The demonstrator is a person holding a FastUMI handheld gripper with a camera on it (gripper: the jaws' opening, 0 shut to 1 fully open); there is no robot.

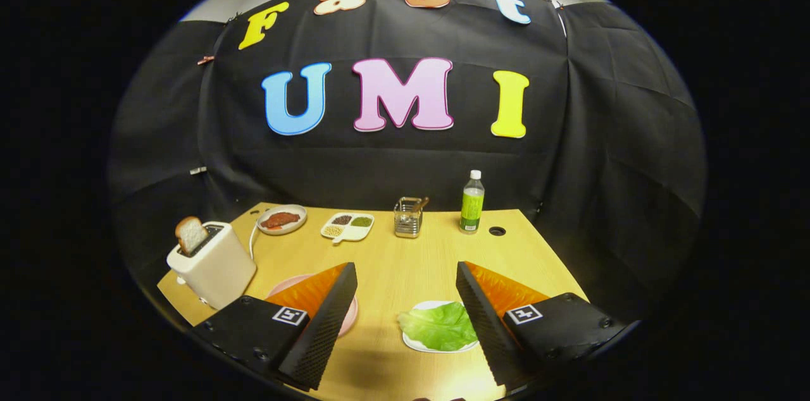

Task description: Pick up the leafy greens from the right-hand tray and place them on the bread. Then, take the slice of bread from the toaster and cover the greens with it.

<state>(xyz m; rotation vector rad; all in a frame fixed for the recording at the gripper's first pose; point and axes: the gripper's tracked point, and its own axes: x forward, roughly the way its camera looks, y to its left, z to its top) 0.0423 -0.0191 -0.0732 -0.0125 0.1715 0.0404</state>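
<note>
My gripper (405,274) is open above the wooden table (405,262), its two black fingers spread wide with nothing between them. A green lettuce leaf (440,327) lies on a small white tray (411,343) just inside my right finger (484,319), which hides part of the tray. A pink plate (350,315) sits under my left finger (323,325); whatever lies on it is hidden. A white toaster (212,265) stands beyond and left of the left finger, with a bread slice (190,233) sticking up from its slot.
Along the back of the table stand a plate with red meat (281,219), a white divided dish of beans (348,226), a wire holder (409,217) and a green-labelled bottle (472,202). A round hole (497,231) is in the tabletop near the bottle.
</note>
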